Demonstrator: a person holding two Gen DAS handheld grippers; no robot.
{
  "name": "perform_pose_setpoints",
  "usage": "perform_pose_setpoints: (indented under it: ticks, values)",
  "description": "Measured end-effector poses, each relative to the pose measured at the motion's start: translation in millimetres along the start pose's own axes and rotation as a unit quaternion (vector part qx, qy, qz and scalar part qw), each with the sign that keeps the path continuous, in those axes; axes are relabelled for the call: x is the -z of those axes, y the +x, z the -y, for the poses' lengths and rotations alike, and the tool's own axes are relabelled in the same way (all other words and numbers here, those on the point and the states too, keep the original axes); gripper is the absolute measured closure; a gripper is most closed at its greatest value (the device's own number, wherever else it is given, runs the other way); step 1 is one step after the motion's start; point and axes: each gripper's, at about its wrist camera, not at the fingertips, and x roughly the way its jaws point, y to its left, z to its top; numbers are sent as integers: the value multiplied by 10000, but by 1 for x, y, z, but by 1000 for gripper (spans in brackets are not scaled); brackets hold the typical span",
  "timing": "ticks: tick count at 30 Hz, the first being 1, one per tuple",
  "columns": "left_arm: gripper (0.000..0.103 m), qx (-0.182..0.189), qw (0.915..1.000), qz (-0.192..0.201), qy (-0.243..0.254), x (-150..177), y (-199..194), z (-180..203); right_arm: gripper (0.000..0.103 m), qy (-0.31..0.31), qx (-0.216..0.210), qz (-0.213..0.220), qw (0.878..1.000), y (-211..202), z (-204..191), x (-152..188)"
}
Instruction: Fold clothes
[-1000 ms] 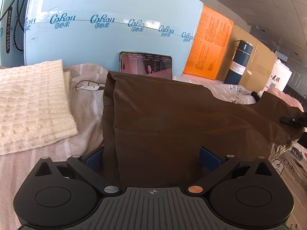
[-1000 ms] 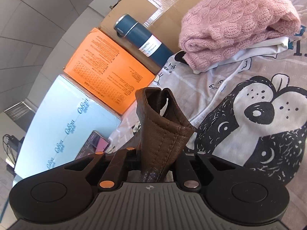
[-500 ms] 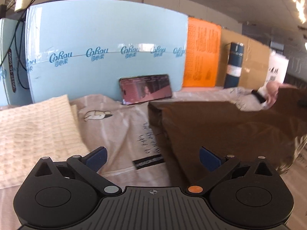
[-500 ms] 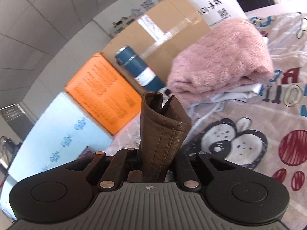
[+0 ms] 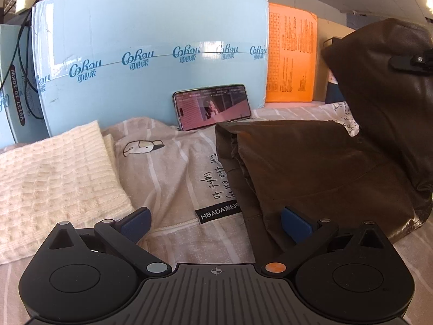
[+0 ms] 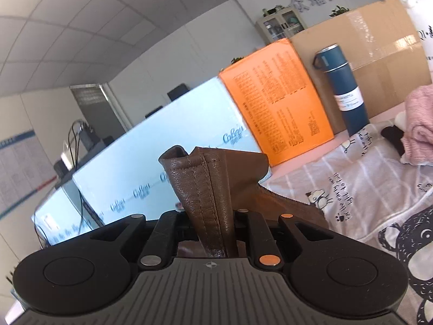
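The right tool [image 6: 213, 216] is clenched on a stitched edge of the brown leather garment [image 5: 311, 168], lifting one side off the bed sheet [image 5: 167, 168] – thick, heavy, smooth material, likely slippery. The left tool [image 5: 215, 222] is released, holding nothing.

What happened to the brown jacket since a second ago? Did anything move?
The right gripper, shut on the brown jacket, has lifted one end up and over, so it now hangs high at the right of the left view. The left gripper let go of the jacket; its jaws stand open with nothing between them. The phone, cream sweater and boxes stayed put.
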Motion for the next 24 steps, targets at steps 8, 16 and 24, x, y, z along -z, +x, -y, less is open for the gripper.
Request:
perform_pose_setpoints:
  ticks: [8, 16, 24]
  values:
    - [0, 9, 9989, 162, -431, -1, -4, -13, 76, -1251, -55, -1285, 9838, 43, -50, 69]
    - [0, 589, 9872, 974, -1117, -2, -20, -32, 12, -1882, -948, -1871, 9595, 24, -51, 97]
    - [0, 1532, 9464, 2107, -1910, -7, -50, -43, 8, -1549, -1842, -1632, 9568, -7, -23, 72]
